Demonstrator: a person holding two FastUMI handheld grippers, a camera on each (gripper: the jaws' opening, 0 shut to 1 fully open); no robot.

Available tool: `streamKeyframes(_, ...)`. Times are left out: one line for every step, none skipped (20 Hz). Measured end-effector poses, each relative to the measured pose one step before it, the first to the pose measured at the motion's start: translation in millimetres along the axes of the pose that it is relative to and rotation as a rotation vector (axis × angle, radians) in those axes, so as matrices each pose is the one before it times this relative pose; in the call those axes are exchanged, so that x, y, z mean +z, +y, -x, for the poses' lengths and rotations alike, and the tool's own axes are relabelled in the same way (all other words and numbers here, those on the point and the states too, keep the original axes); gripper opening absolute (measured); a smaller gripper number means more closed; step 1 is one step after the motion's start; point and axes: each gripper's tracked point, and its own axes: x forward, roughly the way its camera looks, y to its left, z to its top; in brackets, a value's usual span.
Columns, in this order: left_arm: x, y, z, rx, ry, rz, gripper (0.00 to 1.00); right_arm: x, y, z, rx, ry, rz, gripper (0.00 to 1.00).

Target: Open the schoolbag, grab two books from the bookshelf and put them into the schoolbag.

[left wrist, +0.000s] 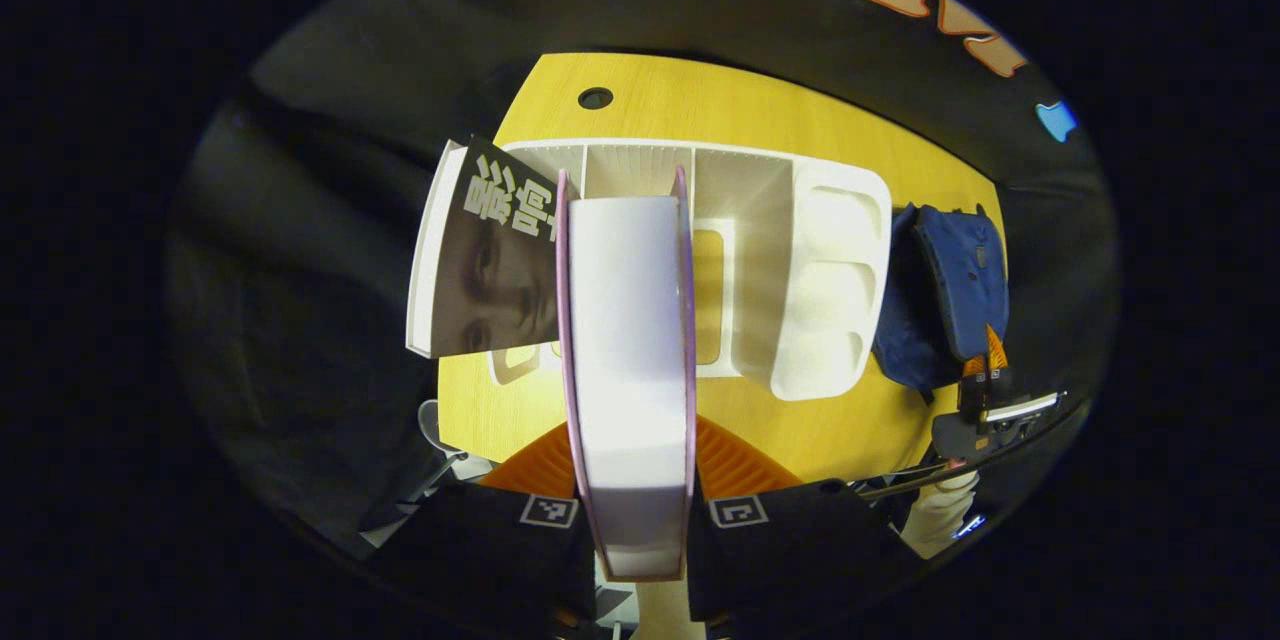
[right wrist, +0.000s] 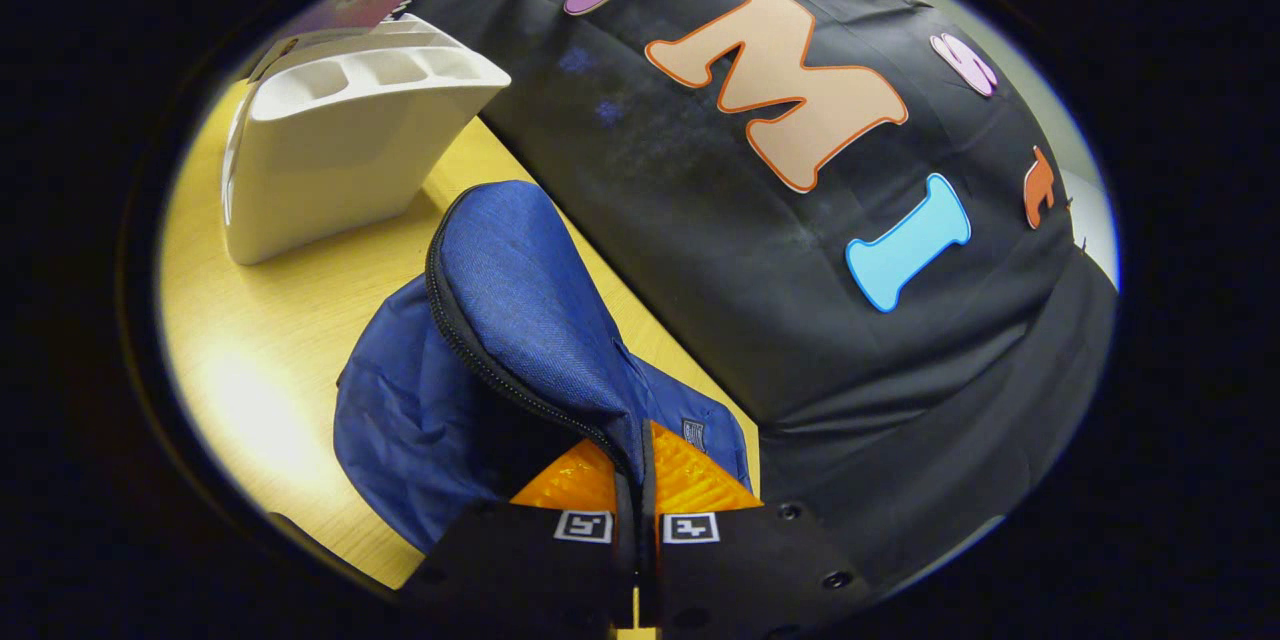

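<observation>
Tabletop (left wrist: 640, 105): yellow wood, upper centre.
Bookshelf (left wrist: 835, 270): white, holds a magazine (left wrist: 495, 260).
Left hand-held gripper (left wrist: 640, 510): pinching a pink-covered book (left wrist: 628, 360).
Right hand-held gripper (right wrist: 637, 520): clamped on the blue schoolbag (right wrist: 500, 320) flap.

table (right wrist: 270, 340): wood, yellow | on it: white bookshelf (right wrist: 340, 150); blue schoolbag (right wrist: 440, 400)

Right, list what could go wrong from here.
1. The thick book is held only by its lower edge in the left gripper, so it could tip or slip on the way to the schoolbag.
2. The right gripper pinches just the zipper flap; if the fabric slides out, the opening may sag shut before the book arrives.
</observation>
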Motion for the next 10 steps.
streamKeyframes(0.93, 2.00, 10.06, 0.00701, -0.02321, 0.00034, 0.33, -0.11, -1.07, 0.02, -0.00243, -0.00001, -0.00881, 0.04)
streamKeyframes(1.82, 0.76, 7.24, 0.00257, -0.02224, 0.00604, 0.33, -0.30, -2.34, 0.45, -0.00458, -0.00090, -0.00601, 0.04)
streamKeyframes(0.12, -0.60, 7.25, -0.00943, -0.01410, 0.00480, 0.33, -0.23, -1.06, -1.05, -0.00419, -0.00143, -0.00606, 0.03)
streamKeyframes(-0.98, -2.35, 7.85, -0.01226, -0.01124, 0.01827, 0.34, -0.41, -0.43, 0.22, -0.00246, -0.00084, -0.00676, 0.04)
streamKeyframes(-0.41, -4.71, 8.37, -0.01971, -0.00605, 0.00976, 0.33, 0.55, -2.68, 0.18, -0.00175, 0.00023, -0.00879, 0.04)
streamKeyframes(0.99, -5.24, 7.38, -0.02223, -0.01694, 0.01428, 0.33, 0.32, -1.03, -0.12, -0.00111, 0.00161, -0.01295, 0.04)
streamKeyframes(1.38, -5.92, 6.02, -0.02207, -0.01639, 0.01095, 0.33, 0.22, -0.23, 1.00, -0.00005, 0.00176, -0.02356, 0.06)
streamKeyframes(1.82, -6.46, 4.98, -0.02436, -0.02251, 0.00623, 0.33, -1.05, -2.63, -1.08, -0.00013, 0.00089, -0.02672, 0.05)
streamKeyframes(0.37, -7.43, 4.97, -0.02413, -0.01696, 0.00796, 0.34, -1.15, -2.67, -0.93, -0.00366, 0.00437, -0.02403, 0.07)
streamKeyframes(-0.24, -9.16, 3.99, -0.02488, -0.01170, -0.00255, 0.34, 0.61, -2.87, 0.34, -0.00595, 0.00302, -0.02362, 0.07)
